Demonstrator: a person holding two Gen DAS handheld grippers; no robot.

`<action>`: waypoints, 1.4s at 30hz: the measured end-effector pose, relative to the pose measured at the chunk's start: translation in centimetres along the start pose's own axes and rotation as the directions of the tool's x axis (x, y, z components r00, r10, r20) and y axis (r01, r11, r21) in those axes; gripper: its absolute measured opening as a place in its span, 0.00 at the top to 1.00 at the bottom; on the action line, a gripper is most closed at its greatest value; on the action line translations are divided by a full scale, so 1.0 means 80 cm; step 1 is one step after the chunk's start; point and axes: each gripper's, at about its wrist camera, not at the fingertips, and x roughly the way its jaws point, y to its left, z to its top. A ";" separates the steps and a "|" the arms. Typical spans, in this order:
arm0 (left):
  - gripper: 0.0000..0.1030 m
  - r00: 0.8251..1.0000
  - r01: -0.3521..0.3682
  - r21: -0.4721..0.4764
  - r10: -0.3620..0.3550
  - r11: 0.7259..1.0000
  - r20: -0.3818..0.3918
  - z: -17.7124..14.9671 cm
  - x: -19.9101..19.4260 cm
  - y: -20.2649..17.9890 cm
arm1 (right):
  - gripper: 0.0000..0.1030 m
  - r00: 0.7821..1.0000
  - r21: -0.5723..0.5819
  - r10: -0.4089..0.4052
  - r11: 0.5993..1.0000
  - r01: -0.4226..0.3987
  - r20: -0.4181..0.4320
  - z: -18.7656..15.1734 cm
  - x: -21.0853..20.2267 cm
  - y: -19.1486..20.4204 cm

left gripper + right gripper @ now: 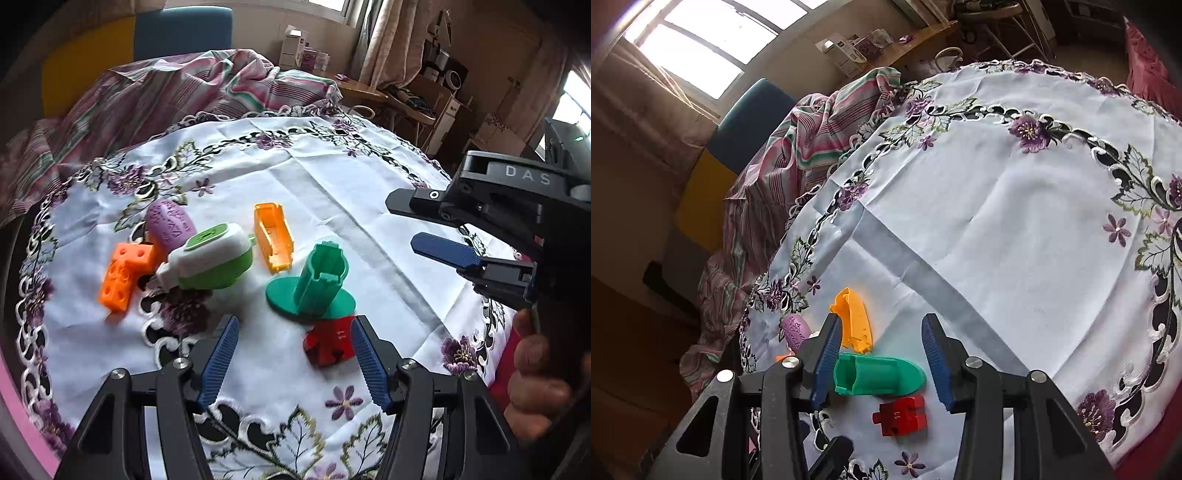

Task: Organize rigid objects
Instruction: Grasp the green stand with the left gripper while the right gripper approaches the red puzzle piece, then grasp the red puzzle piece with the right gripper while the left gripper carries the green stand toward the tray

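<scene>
"DAS" in white letters on right gripper [413,225] body; "11" on red block [328,341].

Red block [328,343] just beside upright green stand [314,284], orange tray [273,236], green-white case [210,258], purple piece [170,223], orange perforated block [123,273]

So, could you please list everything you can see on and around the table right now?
L-shaped block: 1, orange, far left
Oval piece: 1, purple, behind the block
Case: 1, green and white, beside the block
Open shell: 1, orange, centre
Stand: 1, green, upright on disc
Puzzle-like piece: 1, red, nearest
Tablecloth: 1, white, purple flowers
Striped cloth: 1, pink, behind table
Left gripper: open
Right gripper: open
</scene>
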 end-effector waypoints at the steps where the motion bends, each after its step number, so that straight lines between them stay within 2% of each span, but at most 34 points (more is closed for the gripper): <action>1: 0.38 1.000 0.007 0.004 -0.007 1.000 -0.006 0.005 0.007 -0.004 | 0.56 1.000 0.005 0.004 1.000 -0.004 -0.002 0.000 0.000 -0.001; 5: 0.38 1.000 0.012 0.009 -0.012 1.000 -0.019 0.023 0.034 -0.014 | 0.56 1.000 0.016 0.005 1.000 -0.005 -0.001 0.002 0.001 -0.003; 6: 0.42 1.000 0.005 0.011 -0.005 1.000 -0.022 0.028 0.042 -0.015 | 0.55 1.000 0.017 0.006 1.000 -0.006 -0.006 0.001 0.002 -0.003; 7: 0.53 0.999 0.003 0.012 -0.003 1.000 -0.032 0.030 0.050 -0.014 | 0.55 1.000 0.015 0.005 1.000 -0.005 -0.009 0.001 0.003 -0.003; 8: 0.70 0.999 0.009 0.015 -0.008 1.000 -0.053 0.031 0.055 -0.014 | 0.55 1.000 0.013 0.001 1.000 -0.001 -0.009 0.002 0.004 -0.004; 9: 0.70 0.999 0.009 0.009 -0.009 1.000 -0.048 0.030 0.054 -0.013 | 0.55 1.000 0.014 -0.004 1.000 0.004 -0.010 0.002 0.005 -0.004; 11: 0.71 1.000 0.027 -0.004 -0.027 1.000 -0.014 0.025 0.038 -0.008 | 0.55 1.000 0.018 -0.006 1.000 0.006 -0.020 0.002 0.007 -0.007; 15: 0.71 1.000 0.018 -0.050 -0.017 0.999 0.026 0.008 -0.001 0.014 | 0.55 0.997 -0.023 -0.031 0.999 0.030 -0.076 -0.002 0.021 0.000; 19: 0.71 0.998 0.003 -0.126 0.005 0.992 0.063 -0.015 -0.042 0.046 | 0.56 0.980 -0.089 -0.061 0.995 0.045 -0.187 -0.015 0.047 0.009; 21: 0.71 0.997 -0.016 -0.153 0.027 0.988 0.076 -0.027 -0.059 0.060 | 0.55 0.972 -0.147 -0.089 0.987 0.058 -0.215 -0.023 0.055 0.019; 23: 0.71 0.997 -0.019 -0.185 0.034 0.982 0.076 -0.039 -0.069 0.072 | 0.49 0.966 -0.201 -0.120 0.977 0.074 -0.230 -0.030 0.061 0.027; 27: 0.71 0.994 -0.044 -0.223 0.065 0.974 0.086 -0.064 -0.094 0.089 | 0.44 0.953 -0.270 -0.172 0.957 0.102 -0.249 -0.040 0.069 0.035; 29: 0.71 0.993 -0.053 -0.233 0.077 0.971 0.094 -0.076 -0.106 0.094 | 0.38 0.945 -0.300 -0.206 0.946 0.125 -0.256 -0.044 0.073 0.036; 33: 0.71 0.991 -0.059 -0.261 0.088 0.964 0.099 -0.094 -0.124 0.104 | 0.36 0.930 -0.348 -0.243 0.927 0.139 -0.276 -0.053 0.081 0.040; 35: 0.71 0.991 -0.057 -0.279 0.089 0.959 0.105 -0.102 -0.133 0.109 | 0.31 0.924 -0.376 -0.264 0.914 0.148 -0.277 -0.058 0.082 0.043; 42: 0.71 0.986 -0.067 -0.315 0.111 0.947 0.124 -0.122 -0.158 0.122 | 0.30 0.904 -0.503 -0.343 0.845 0.180 -0.254 -0.077 0.088 0.059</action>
